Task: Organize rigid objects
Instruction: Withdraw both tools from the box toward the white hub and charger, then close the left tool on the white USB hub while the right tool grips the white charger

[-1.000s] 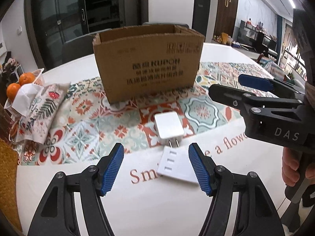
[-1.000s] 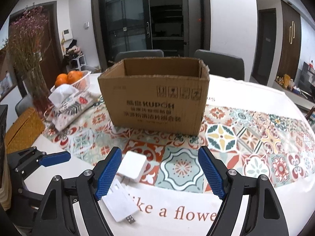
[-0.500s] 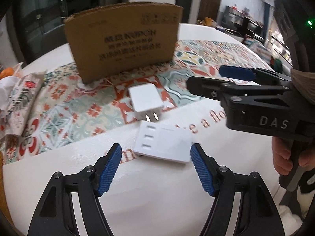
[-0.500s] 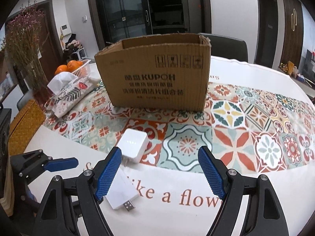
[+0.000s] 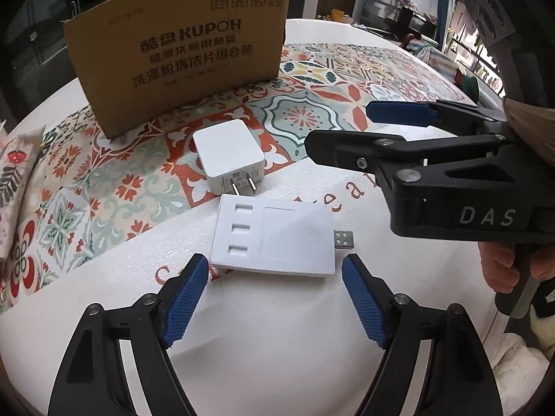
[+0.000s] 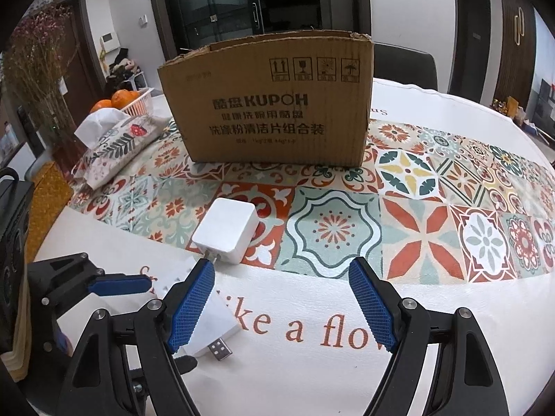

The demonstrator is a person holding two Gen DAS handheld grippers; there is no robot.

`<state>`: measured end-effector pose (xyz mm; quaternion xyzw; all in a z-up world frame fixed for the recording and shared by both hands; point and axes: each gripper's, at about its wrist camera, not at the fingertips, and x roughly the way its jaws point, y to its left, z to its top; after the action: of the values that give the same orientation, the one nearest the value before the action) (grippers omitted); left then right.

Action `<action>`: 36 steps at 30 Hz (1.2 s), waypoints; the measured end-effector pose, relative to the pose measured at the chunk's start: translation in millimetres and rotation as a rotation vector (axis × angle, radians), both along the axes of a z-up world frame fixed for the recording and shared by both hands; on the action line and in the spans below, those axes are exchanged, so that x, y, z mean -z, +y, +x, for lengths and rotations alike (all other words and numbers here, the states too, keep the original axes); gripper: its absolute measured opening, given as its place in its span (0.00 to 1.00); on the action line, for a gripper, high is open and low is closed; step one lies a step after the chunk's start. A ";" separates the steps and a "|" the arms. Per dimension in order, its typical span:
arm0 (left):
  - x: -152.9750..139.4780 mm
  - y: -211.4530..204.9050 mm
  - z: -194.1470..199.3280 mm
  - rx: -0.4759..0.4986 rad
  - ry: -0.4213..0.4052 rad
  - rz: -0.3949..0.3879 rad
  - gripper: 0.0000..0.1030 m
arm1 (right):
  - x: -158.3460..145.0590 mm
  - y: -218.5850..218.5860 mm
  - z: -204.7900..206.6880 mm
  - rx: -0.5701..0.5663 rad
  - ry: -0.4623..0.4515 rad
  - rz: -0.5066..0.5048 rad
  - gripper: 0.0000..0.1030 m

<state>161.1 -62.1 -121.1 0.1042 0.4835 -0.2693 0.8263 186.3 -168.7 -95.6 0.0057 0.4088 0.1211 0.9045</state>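
From the right wrist, the left finger of the right tool covers much of the flat USB hub, leaving one corner and its plug in sight. The cardboard box hides its own interior in both views. The tissue pouch is cut off by the left-wrist picture's edge.

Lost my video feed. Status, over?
Left gripper open, straddling flat USB hub. Right gripper open, empty, near wall charger. Both lie before the cardboard box. Nothing blocking.
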 end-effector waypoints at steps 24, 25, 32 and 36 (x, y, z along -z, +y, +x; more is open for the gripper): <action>7.9 7.4 4.2 -0.026 -0.075 -0.005 0.74 | 17.5 4.3 13.6 0.004 0.063 0.024 0.78; 6.9 10.3 4.0 -0.038 -0.082 -0.001 0.74 | 17.7 5.3 14.0 0.002 0.062 0.024 0.78; -0.8 35.0 3.9 -0.119 -0.137 0.043 0.74 | 16.8 25.6 19.8 -0.025 0.056 0.030 0.78; -2.5 54.1 5.5 -0.173 -0.151 0.060 0.74 | 18.1 42.1 25.1 -0.046 0.053 0.018 0.78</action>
<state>166.6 -8.0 -118.6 0.1066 0.4350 -0.1737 0.8771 211.4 -126.5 -113.7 0.0075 0.4316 0.1455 0.8902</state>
